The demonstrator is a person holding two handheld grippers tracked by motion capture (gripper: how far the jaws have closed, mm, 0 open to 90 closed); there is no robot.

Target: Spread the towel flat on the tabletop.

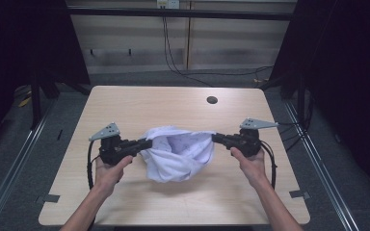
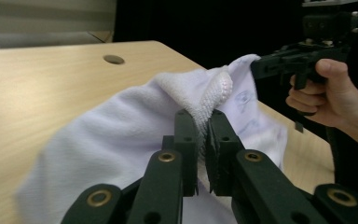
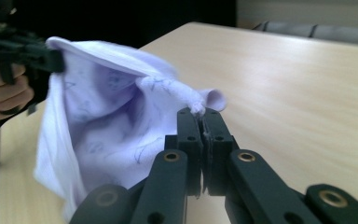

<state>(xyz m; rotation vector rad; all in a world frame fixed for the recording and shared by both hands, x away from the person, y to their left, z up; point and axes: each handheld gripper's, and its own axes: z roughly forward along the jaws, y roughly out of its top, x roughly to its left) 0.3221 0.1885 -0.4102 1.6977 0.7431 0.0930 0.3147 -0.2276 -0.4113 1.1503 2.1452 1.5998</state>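
Left gripper (image 1: 147, 143) clamps one edge of the white cloth (image 1: 178, 153). Right gripper (image 1: 215, 138) pinches the opposite edge, and the cloth sags between them over the table (image 1: 139, 103).

left tongs (image 1: 147, 143): clamped, level | right tongs (image 1: 215, 138): clamped, level; facing inward

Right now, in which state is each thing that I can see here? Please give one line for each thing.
white cloth: held up between both grippers, sagging in the middle, its lower part near the table or touching it.
left gripper: shut on the cloth's edge.
right gripper: shut on a bunched corner of the cloth.
table: bare wood, one round hole.
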